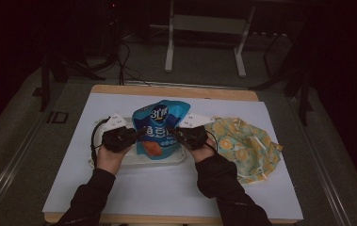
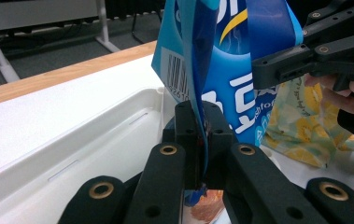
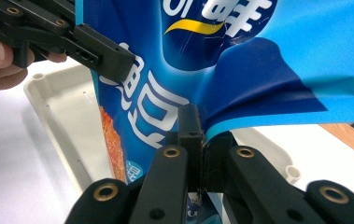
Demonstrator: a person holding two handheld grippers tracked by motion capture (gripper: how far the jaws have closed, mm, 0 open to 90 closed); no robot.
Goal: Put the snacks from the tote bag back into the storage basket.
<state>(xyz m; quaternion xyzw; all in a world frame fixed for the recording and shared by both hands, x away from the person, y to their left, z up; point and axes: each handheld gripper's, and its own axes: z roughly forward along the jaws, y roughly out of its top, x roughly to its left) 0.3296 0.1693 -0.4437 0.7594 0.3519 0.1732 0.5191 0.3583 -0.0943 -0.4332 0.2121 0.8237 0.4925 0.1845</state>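
Between tongs: snack bag [image 1: 159, 129] upright over white tray [image 1: 133, 160]. Left tongs [image 2: 201, 140] and right tongs [image 3: 201, 140] each clamped on thin side edge. Risk: slick film slips free, bag drops; uneven pull tears seam.

We note a blue snack bag [image 1: 159, 127], glossy, white lettering, barcode on one edge, held upright over a shallow white tray [image 1: 133, 160]. Both side edges are pinched. A yellow floral cloth [image 1: 247, 146] lies crumpled just beside it.
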